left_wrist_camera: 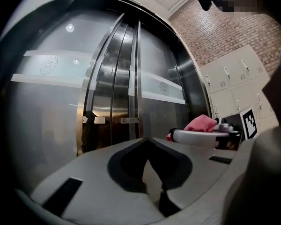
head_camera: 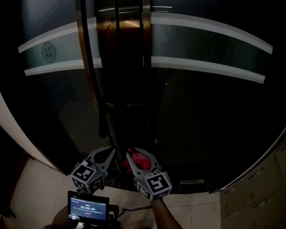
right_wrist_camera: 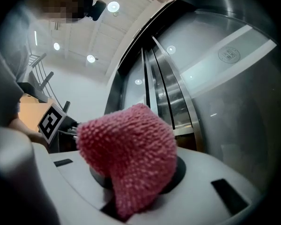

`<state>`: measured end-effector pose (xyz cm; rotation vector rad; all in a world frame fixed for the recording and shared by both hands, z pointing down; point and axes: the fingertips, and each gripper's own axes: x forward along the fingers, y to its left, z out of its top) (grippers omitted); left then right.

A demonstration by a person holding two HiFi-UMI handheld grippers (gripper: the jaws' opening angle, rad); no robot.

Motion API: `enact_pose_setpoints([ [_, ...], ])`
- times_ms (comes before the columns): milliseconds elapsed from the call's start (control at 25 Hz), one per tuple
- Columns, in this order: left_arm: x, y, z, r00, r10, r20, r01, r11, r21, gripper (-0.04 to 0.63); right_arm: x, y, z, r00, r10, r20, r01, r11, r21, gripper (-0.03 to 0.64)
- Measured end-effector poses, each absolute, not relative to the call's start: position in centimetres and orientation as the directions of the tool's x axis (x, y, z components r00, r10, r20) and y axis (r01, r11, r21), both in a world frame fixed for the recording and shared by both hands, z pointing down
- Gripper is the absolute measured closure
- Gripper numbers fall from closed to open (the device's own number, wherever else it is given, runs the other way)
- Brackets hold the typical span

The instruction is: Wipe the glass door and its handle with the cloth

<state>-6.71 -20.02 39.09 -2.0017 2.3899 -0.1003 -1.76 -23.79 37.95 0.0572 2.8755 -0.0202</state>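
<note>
The dark glass door [head_camera: 214, 109] with white frosted stripes fills the head view. Its metal frame and vertical handle [head_camera: 109, 128] run down the middle. The handle [left_wrist_camera: 131, 83] also stands ahead in the left gripper view. My right gripper [head_camera: 139, 157] is shut on a pink knitted cloth [head_camera: 141, 160], low in front of the door's foot, just right of the handle. The cloth [right_wrist_camera: 131, 149] bulges out over the jaws of the right gripper [right_wrist_camera: 131, 177]. My left gripper [head_camera: 110, 152] sits close beside it on the left. The left gripper [left_wrist_camera: 147, 139] is shut and holds nothing.
A small lit screen [head_camera: 88, 206] sits below the grippers by my hand. Pale floor tiles [head_camera: 33, 190] lie at the door's foot. Grey lockers [left_wrist_camera: 234, 74] and a brick wall [left_wrist_camera: 220, 27] stand to the right of the door.
</note>
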Motion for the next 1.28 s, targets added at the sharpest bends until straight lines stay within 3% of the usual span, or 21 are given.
enact_pose_setpoints([
  [360, -11.0, -15.6, 38.0, -0.138, -0.99, 0.001, -0.99, 0.138, -0.042, 0.586, -4.4, -20.3, 36.0, -0.964, -0.001, -0.267, -0.017, 0.998, 0.058, 0.538],
  [960, -11.0, -15.4, 37.2, -0.017, -1.0, -0.021, -1.0, 0.017, -0.002, 0.586, -6.3, -18.2, 36.1, -0.971, -0.034, -0.235, -0.054, 0.996, 0.078, 0.54],
  [1280, -12.4, -16.0, 34.1, 0.115, -0.993, -0.03, -0.993, -0.115, -0.004, 0.586, -8.3, -18.5, 31.4, -0.962, -0.056, -0.266, -0.092, 0.988, 0.126, 0.539],
])
